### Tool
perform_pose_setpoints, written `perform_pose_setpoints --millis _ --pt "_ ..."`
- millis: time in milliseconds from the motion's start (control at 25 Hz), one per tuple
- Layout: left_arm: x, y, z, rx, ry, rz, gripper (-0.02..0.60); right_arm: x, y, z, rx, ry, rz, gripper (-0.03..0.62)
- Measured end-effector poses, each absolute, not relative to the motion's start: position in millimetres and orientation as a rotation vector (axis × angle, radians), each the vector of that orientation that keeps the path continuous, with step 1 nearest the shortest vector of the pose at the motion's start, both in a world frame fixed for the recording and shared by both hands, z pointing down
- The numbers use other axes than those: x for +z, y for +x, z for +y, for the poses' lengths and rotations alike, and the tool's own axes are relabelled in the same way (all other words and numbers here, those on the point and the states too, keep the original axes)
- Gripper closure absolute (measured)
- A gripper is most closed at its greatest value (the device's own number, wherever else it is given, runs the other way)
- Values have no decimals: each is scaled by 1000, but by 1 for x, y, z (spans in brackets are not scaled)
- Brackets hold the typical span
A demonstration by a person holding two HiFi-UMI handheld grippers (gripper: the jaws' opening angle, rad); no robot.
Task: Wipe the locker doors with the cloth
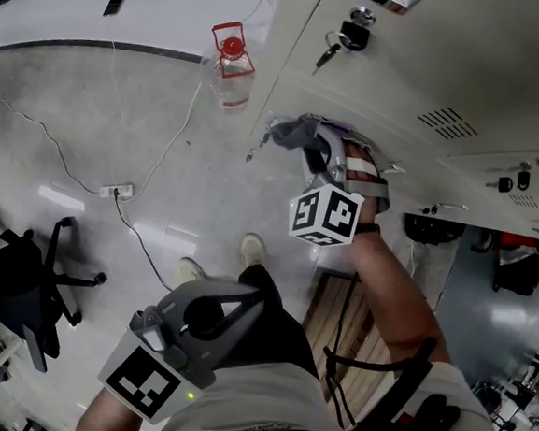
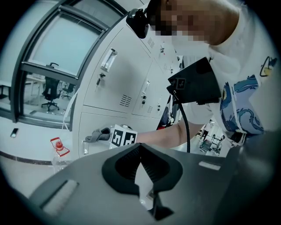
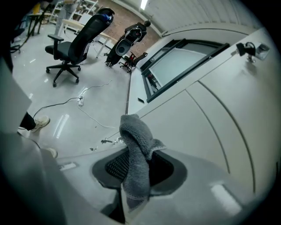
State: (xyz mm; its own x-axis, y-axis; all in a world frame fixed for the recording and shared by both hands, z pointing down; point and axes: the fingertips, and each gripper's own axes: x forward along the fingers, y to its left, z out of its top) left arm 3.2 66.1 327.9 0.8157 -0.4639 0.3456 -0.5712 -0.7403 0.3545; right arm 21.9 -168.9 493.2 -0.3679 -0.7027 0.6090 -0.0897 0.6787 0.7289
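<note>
Wiping seemed in hand: the right gripper (image 3: 138, 173) clamped the grey terry cloth (image 3: 134, 140), with the pale metal locker door (image 3: 202, 114) just ahead. The left gripper (image 2: 139, 154) hung closed and empty. Next move: press and sweep across.

Glossy grey floor (image 1: 72, 117) — red-capped bottle (image 1: 233, 80), power strip (image 1: 117, 190), office chair (image 1: 6, 281).

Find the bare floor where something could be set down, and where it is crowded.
Bare floor lies between the bottle, the shoes and the lockers. Crowded at left: the power strip, its cables and the chair.
</note>
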Motion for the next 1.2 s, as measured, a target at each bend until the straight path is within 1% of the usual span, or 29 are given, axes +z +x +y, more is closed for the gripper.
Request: perform_pose_setpoints --millis 320,680,1000,1200 --pt "337 6 63 336 2525 -787 578 556 26 -168 -680 553 -1849 484" --pt "348 3 59 359 2493 -809 578 652 30 -168 -558 459 -1833 484" --pt "353 0 54 366 2462 -853 578 719 31 -168 -467 394 -1803 484" --pt "357 -3 54 378 2440 -876 578 745 31 -167 -410 378 -1791 484"
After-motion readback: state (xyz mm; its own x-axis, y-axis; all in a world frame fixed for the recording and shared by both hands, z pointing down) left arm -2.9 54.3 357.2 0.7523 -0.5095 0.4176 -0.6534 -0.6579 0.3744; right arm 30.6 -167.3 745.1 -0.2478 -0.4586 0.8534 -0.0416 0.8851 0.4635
